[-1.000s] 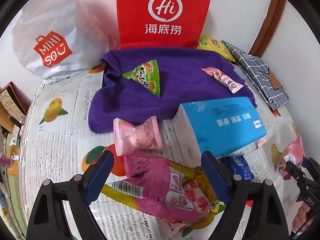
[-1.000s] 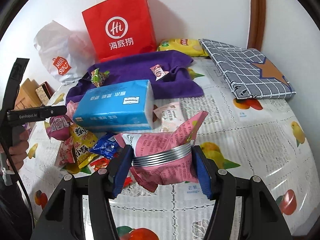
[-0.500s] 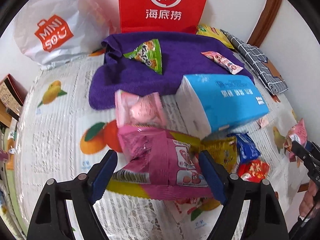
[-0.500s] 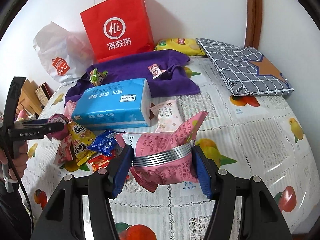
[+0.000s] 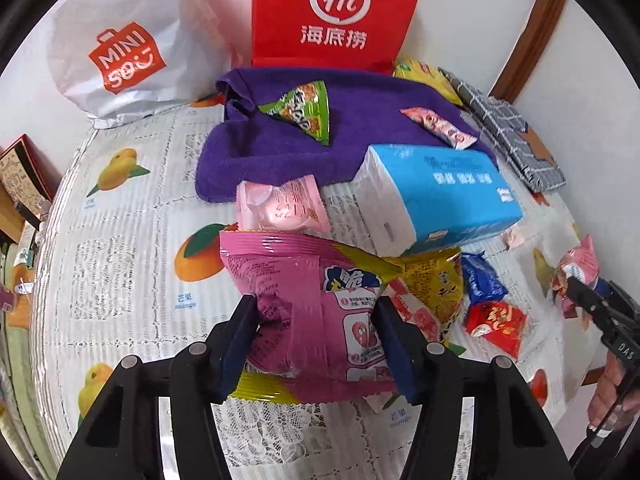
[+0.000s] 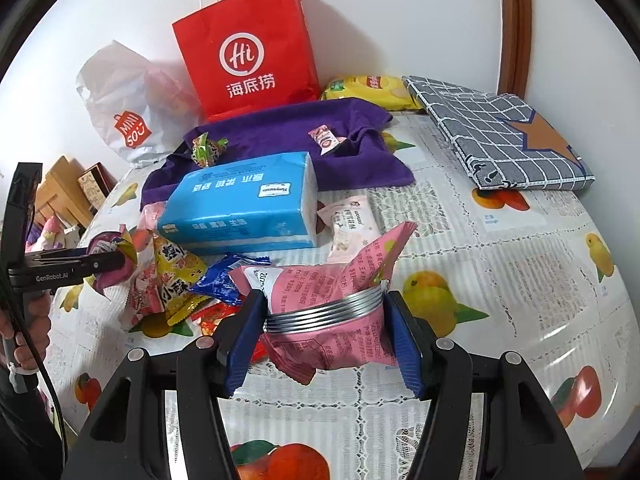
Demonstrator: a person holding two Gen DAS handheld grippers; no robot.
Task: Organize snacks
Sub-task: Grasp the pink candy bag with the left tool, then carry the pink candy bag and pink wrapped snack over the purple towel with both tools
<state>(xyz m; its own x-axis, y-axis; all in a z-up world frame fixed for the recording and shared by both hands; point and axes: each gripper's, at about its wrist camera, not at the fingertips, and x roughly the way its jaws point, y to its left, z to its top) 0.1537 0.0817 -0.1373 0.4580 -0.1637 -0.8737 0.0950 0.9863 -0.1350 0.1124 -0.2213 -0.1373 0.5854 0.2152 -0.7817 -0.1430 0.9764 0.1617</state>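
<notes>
Since a second ago the left tongs [image 5: 316, 334] have slid forward over the snack pile and their jaws have just been closing, now pinching the magenta crisp packet [image 5: 316, 300] across its middle. It sits at six o'clock of the blue tissue pack [image 5: 436, 196], on the fruit-print worktop [image 5: 120, 240]. The packet looks light, puffy, glossy and slippery; crinkly film dents easily, so a mid-body hold suits it. The right tongs [image 6: 324, 324] stay clenched on a pale pink pouch [image 6: 328, 292] ringed by metal bands. At twelve o'clock lies a fuzzy purple towel [image 5: 280, 152].
</notes>
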